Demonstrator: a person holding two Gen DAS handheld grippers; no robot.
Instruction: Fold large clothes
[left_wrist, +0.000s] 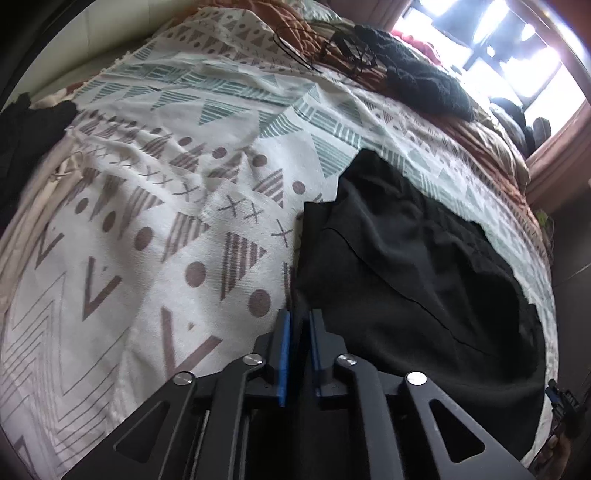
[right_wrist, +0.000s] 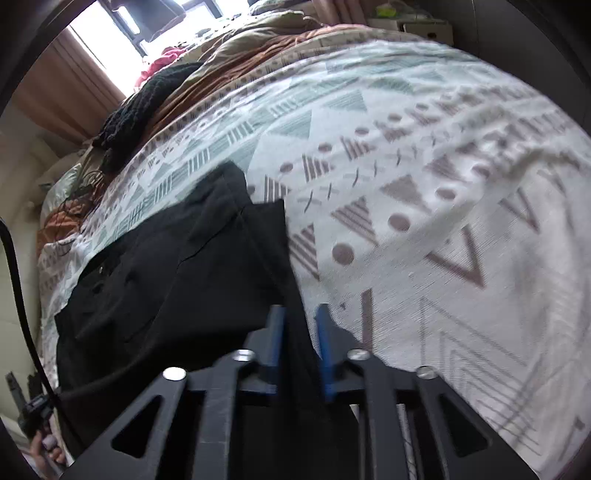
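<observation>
Fingers of our left gripper (left_wrist: 298, 317) sit nearly together, pinched on a thin edge of the black garment (left_wrist: 413, 280); blue pads (left_wrist: 283, 354) close on dark cloth. Right gripper (right_wrist: 298, 314) shows a wider gap with black fabric running between the fingers, looks clamped but grip tightness we cannot tell for sure. Garment lies partly folded on the patterned bedspread (left_wrist: 155, 229), near the bed's front edge, layers overlapping, a sleeve or flap showing in the right wrist view. Further back: a dark knitted item (left_wrist: 424, 81) and rust-coloured bedding (left_wrist: 295, 26), well apart. To do this fold well, we judge both grips should hold the same edge level, keep the cloth taut between them, and lay it down aligned on the lower layer without dragging the bedspread.
</observation>
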